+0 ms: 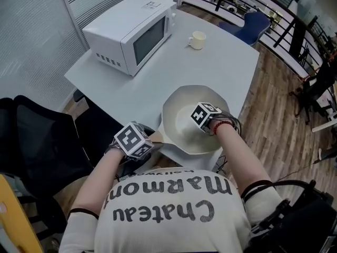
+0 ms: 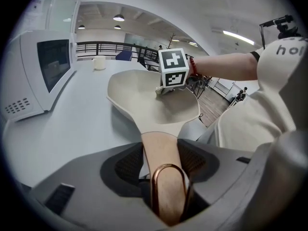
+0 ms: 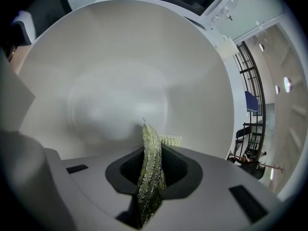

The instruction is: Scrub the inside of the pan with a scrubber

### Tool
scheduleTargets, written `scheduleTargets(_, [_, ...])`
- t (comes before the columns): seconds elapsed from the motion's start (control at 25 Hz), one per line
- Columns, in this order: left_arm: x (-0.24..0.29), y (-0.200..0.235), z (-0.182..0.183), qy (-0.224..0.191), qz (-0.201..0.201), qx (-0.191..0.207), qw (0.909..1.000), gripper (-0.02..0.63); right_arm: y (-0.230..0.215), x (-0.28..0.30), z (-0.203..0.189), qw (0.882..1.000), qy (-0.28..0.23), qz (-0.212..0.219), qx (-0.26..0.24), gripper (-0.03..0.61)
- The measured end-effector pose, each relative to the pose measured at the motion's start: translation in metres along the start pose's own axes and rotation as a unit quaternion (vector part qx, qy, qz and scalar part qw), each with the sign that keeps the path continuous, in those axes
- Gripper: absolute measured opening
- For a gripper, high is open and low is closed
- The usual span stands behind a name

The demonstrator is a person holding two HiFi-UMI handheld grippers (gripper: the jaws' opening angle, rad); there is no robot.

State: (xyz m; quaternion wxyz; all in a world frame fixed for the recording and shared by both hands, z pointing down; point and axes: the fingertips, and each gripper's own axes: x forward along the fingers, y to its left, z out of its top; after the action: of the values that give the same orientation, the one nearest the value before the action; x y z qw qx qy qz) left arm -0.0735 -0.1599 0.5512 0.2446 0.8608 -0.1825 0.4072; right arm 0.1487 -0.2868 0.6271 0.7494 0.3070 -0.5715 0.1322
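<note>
Head view: I see the pan (image 1: 181,109) at the tabletop's (image 1: 210,62) near edge, with my right hand-held gripper (image 1: 204,120) inside it.

Left gripper view: my left hand-held gripper (image 2: 161,170) clamps the pan's handle (image 2: 158,146).

Right gripper view: its jaws pinch the green scrubber (image 3: 150,170) over the pan's floor.

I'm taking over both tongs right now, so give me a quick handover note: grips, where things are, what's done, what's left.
Left tongs: shut on the pan handle, steadying the pan at the near edge of the table.
Right tongs: shut on the green scrubber, pointing down into the pan.
Done: both grips made; no dirt shows inside.
Left: scrub round the whole inside; how much is covered cannot be told.
</note>
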Motion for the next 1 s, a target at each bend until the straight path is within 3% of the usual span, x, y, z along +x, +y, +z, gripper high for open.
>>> scheduleTargets(0.16, [0.003, -0.004, -0.002, 0.001, 0.0, -0.015, 0.9999, 0.235, -0.012, -0.009, 0.004, 0.999, -0.041, -0.006, 0.002, 0.058])
scheduleTargets(0.28, [0.004, -0.005, -0.001, -0.001, 0.009, -0.014, 0.9999, 0.235, -0.019, -0.021, 0.013, 0.995, -0.093, 0.017, 0.024, 0.058])
scheduleTargets(0.4, [0.006, -0.007, 0.0, 0.003, 0.019, -0.017, 0.9997, 0.235, -0.02, -0.063, 0.032, 0.977, -0.194, 0.069, 0.06, 0.06])
scheduleTargets(0.48, [0.005, -0.007, -0.001, 0.01, 0.026, -0.019, 0.9994, 0.236, -0.006, -0.097, 0.051, 0.946, -0.274, 0.15, 0.091, 0.058])
scheduleTargets(0.56, [0.005, -0.007, -0.002, 0.02, 0.032, -0.02, 0.9991, 0.236, 0.022, -0.123, 0.073, 0.897, -0.339, 0.258, 0.114, 0.058])
scheduleTargets(0.64, [0.005, -0.006, 0.0, 0.026, 0.039, -0.023, 0.9986, 0.236, 0.05, -0.138, 0.092, 0.846, -0.369, 0.359, 0.136, 0.06])
scheduleTargets(0.76, [0.005, -0.005, 0.001, 0.036, 0.047, -0.033, 0.9977, 0.235, 0.086, -0.147, 0.114, 0.777, -0.368, 0.479, 0.177, 0.058])
scheduleTargets(0.8, [0.005, -0.004, 0.0, 0.04, 0.051, -0.034, 0.9973, 0.235, 0.094, -0.146, 0.12, 0.764, -0.366, 0.498, 0.185, 0.058])
scheduleTargets(0.84, [0.004, -0.004, 0.0, 0.044, 0.056, -0.035, 0.9969, 0.235, 0.101, -0.142, 0.125, 0.761, -0.365, 0.504, 0.185, 0.058])
scheduleTargets(1.0, [0.0, 0.0, 0.001, 0.053, 0.073, -0.046, 0.9949, 0.233, 0.12, -0.132, 0.137, 0.763, -0.343, 0.518, 0.178, 0.06])
